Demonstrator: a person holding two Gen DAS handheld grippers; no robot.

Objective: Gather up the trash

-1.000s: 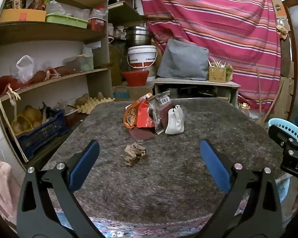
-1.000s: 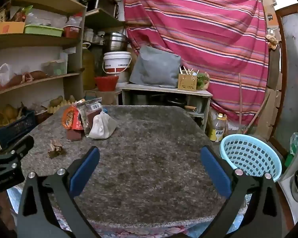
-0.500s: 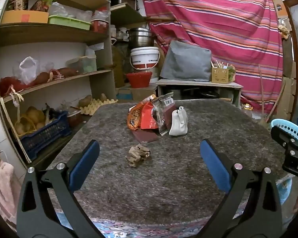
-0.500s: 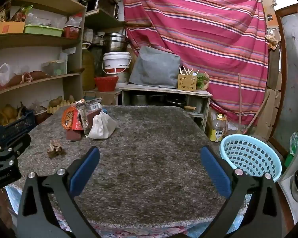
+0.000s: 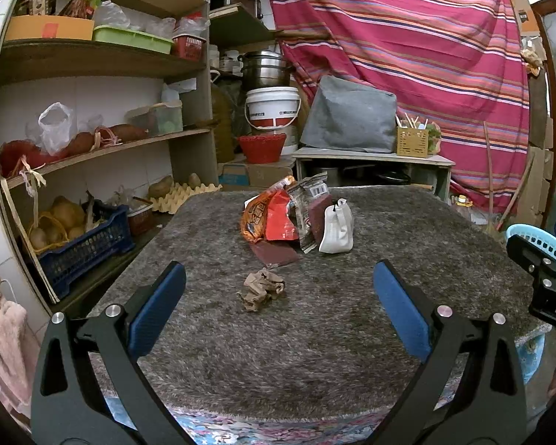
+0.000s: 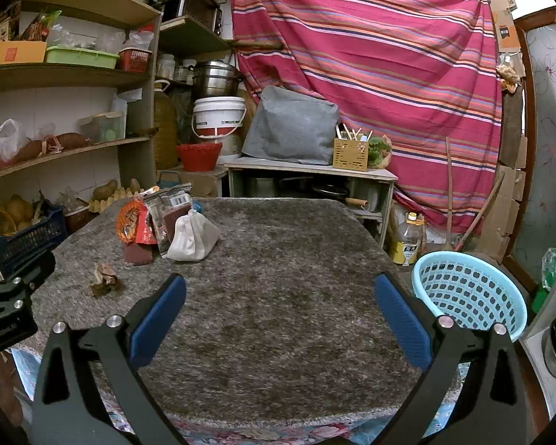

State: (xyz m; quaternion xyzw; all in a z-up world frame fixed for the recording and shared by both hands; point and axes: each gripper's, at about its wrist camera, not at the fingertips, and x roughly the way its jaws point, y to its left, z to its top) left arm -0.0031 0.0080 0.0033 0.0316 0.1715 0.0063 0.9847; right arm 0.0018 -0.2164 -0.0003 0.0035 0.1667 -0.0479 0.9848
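Since the earlier frame our left tool has drawn slightly nearer the trash and tipped down a little. In the left wrist view its blue pads are spread wide and hold nothing, above the shaggy grey tabletop. A crumpled brown paper scrap lies between them, further out. Beyond it sits a heap: an orange snack wrapper, a clear barcoded packet and a knotted white bag.

In the right wrist view our right tool is also wide and empty. The heap lies far left; a light blue plastic basket stands right of the tabletop.
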